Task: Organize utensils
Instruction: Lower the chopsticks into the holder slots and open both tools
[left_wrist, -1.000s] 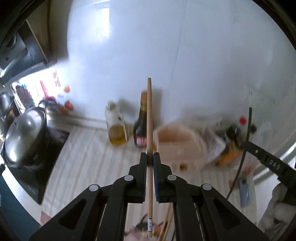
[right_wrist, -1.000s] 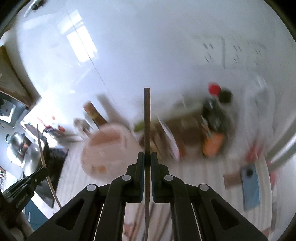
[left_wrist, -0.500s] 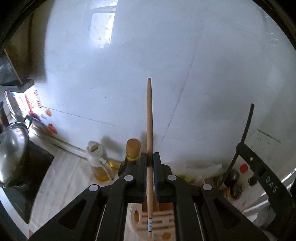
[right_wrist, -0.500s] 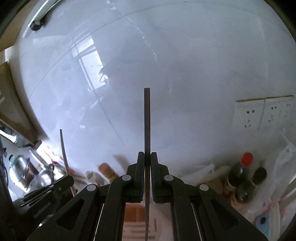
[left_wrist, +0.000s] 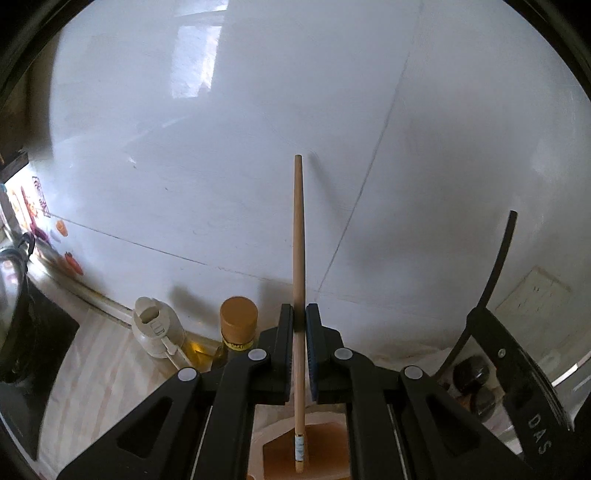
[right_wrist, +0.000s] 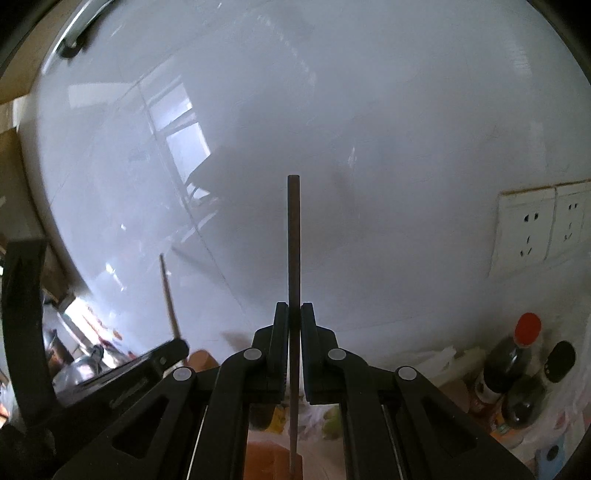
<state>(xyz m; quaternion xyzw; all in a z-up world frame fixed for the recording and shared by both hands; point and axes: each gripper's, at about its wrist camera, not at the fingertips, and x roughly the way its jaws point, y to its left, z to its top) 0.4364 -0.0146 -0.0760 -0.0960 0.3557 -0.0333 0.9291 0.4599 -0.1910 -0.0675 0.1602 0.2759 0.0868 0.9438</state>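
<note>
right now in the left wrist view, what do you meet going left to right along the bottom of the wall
pot → white-capped oil jug → brown-capped bottle → light wooden chopstick in the left claw → dark chopstick held by the right claw

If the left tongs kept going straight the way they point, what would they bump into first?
Probably the white wall. The left tongs aim up at it, and the pale chopstick they grip sticks out ahead, so its tip would likely touch first. How far off the wall is cannot be judged.
</note>
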